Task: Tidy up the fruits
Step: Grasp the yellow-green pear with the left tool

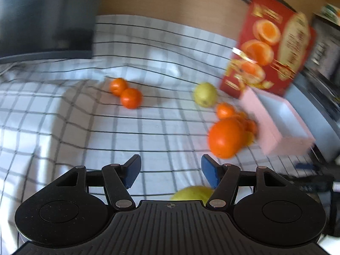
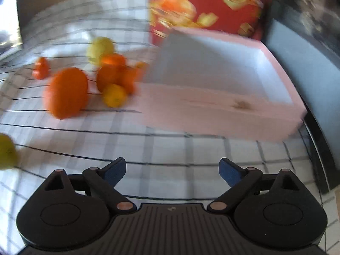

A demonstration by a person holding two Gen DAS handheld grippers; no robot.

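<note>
Left gripper (image 1: pixel 171 171): your jaws stand apart with nothing pinched — only checked cloth (image 1: pixel 85 127) between the blue pads.
Right gripper (image 2: pixel 172 173): spread wide, holding nothing.
Fruit: a big orange (image 1: pixel 225 138) lies with smaller ones beside the pink box (image 2: pixel 212 110); two small oranges (image 1: pixel 125 92) sit well apart from it, and a yellow-green fruit (image 1: pixel 205 94) lies near the red carton (image 1: pixel 269 46).
Box: open — its inside looks bare.
</note>
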